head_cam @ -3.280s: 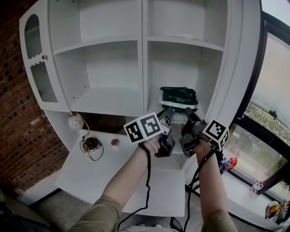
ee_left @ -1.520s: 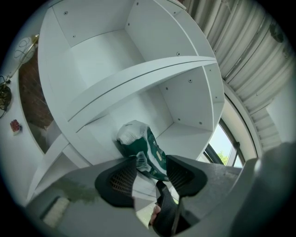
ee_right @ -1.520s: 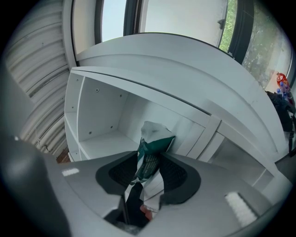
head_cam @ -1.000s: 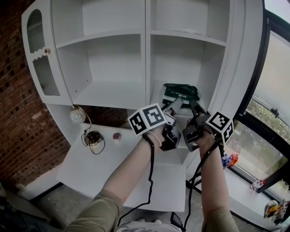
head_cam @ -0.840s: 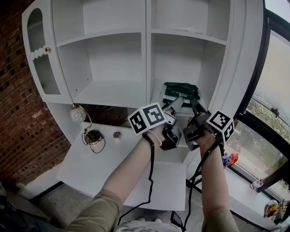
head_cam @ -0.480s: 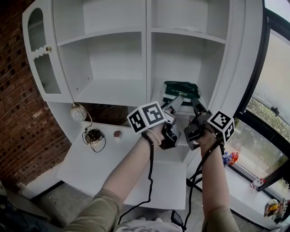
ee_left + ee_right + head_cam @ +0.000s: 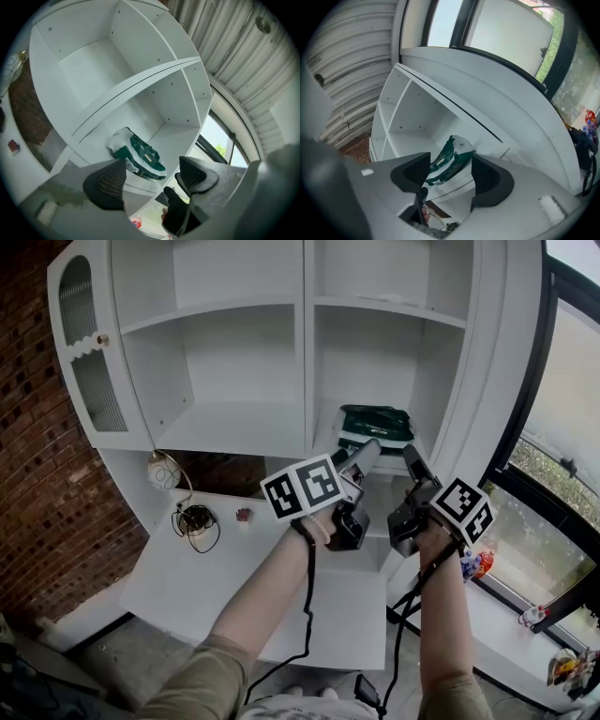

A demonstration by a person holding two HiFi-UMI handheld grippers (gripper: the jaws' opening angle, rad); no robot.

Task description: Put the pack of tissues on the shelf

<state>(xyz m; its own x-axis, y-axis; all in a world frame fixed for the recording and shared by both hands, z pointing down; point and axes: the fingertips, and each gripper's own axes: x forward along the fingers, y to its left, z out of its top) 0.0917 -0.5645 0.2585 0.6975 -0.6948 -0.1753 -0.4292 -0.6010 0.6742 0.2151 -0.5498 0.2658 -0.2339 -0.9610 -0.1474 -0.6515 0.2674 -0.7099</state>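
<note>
Pack of tissues (image 7: 375, 427) on shelf (image 7: 323, 435), clear of left gripper (image 7: 364, 456), right gripper (image 7: 413, 462)

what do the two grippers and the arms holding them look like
Both the left gripper and right gripper are grey with black handles, each carrying a white cube printed with black square markers. Dark textured pads line the jaws. Black cables trail down each forearm; the sleeves are olive.

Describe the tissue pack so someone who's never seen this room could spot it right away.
Look at the tall white cabinet beside the brick wall. In its right column, on the lowest open shelf, lies the pack of tissues. It is the only dark green package in the cabinet.
</note>
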